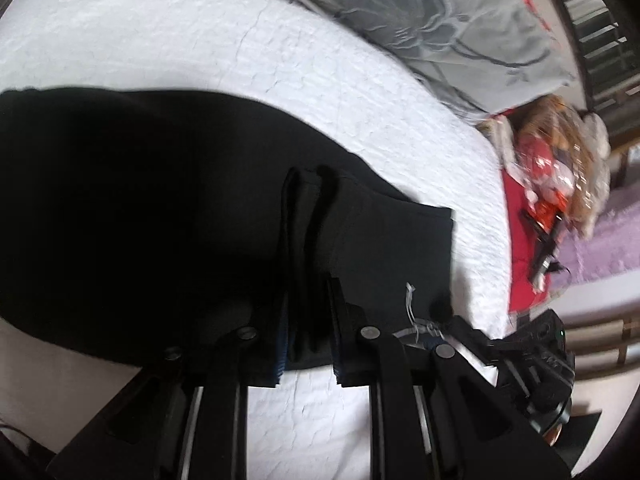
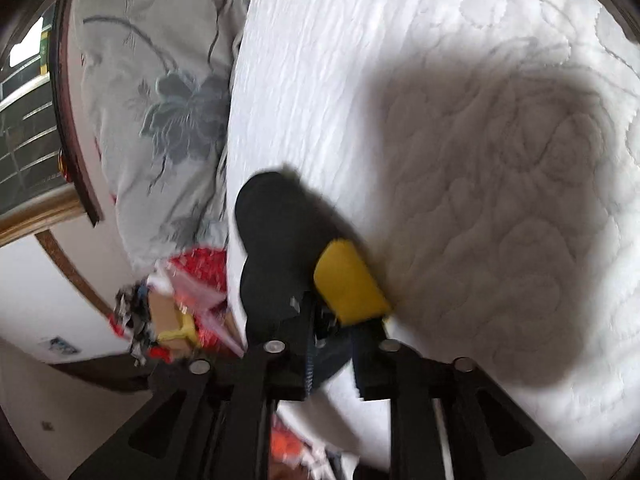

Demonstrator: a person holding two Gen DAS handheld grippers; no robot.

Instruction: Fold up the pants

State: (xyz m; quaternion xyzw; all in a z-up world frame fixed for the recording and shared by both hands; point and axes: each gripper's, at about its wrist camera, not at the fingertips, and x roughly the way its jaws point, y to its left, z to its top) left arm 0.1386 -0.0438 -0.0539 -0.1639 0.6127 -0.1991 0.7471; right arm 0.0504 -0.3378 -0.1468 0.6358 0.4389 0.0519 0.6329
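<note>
Black pants (image 1: 140, 208) spread flat over the white quilt (image 1: 200, 40) on the bed, reaching in from the left. Grey flowered pillow (image 1: 420, 12) at the head. Clear bag (image 1: 560, 160) at the bed's edge on red cloth, contents a blur of red and brown; cannot tell what they are.

Left tool (image 1: 308, 276) angled steeply down, fingers nearly together, clamped on a raised fold of the pants at the edge.

Right tool (image 2: 320, 292) tilted down more gently, yellow pad (image 2: 348, 284) showing, pinching a bunched black end of the pants (image 2: 276, 248) just above the quilt (image 2: 400, 60).
</note>
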